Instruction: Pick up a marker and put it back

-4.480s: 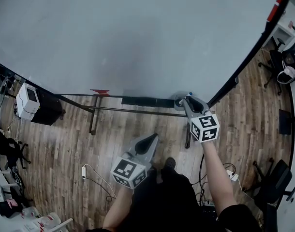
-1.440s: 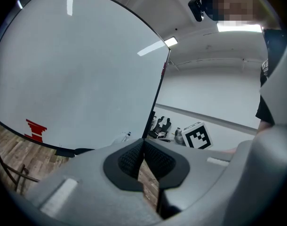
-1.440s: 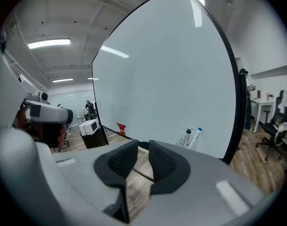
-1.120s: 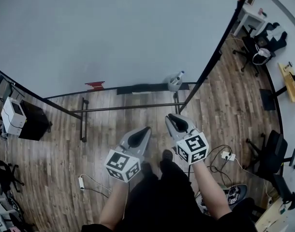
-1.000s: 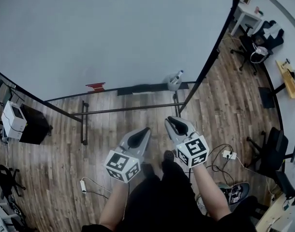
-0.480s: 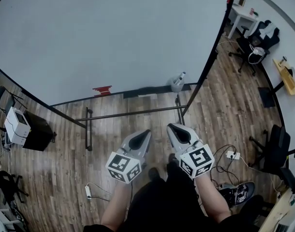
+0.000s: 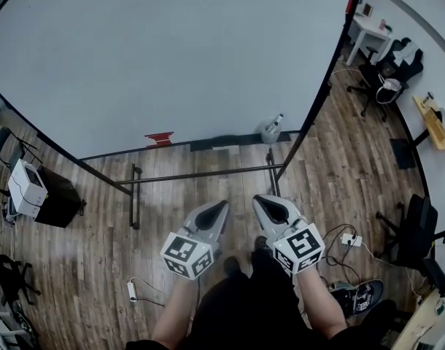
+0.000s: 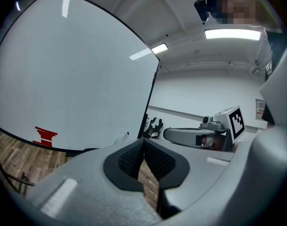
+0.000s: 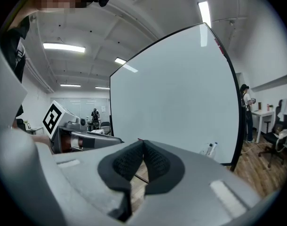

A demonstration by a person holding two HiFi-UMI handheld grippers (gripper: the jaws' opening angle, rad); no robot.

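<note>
Right gripper [image 7: 265,200] pulled back, fingers [image 9: 156,162] just closed empty — left gripper [image 7: 222,205] likewise together, marker [image 7: 276,119] well beyond both.

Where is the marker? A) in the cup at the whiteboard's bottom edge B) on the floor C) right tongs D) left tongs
A: the marker stands in the gray cup by the whiteboard; the right tongs have just been closing on nothing, and the left tongs are shut, empty.

The person is wearing black clothing [image 7: 241,308] and a dark shoe [image 7: 232,266]. The left gripper [image 7: 220,205] and right gripper [image 7: 261,200] are showing smooth grey wedge-shaped shells. Black textured pads [image 8: 127,161] are lining the jaws. Behind the pads, each white cube [image 7: 187,254] is displaying black square markers.
</note>
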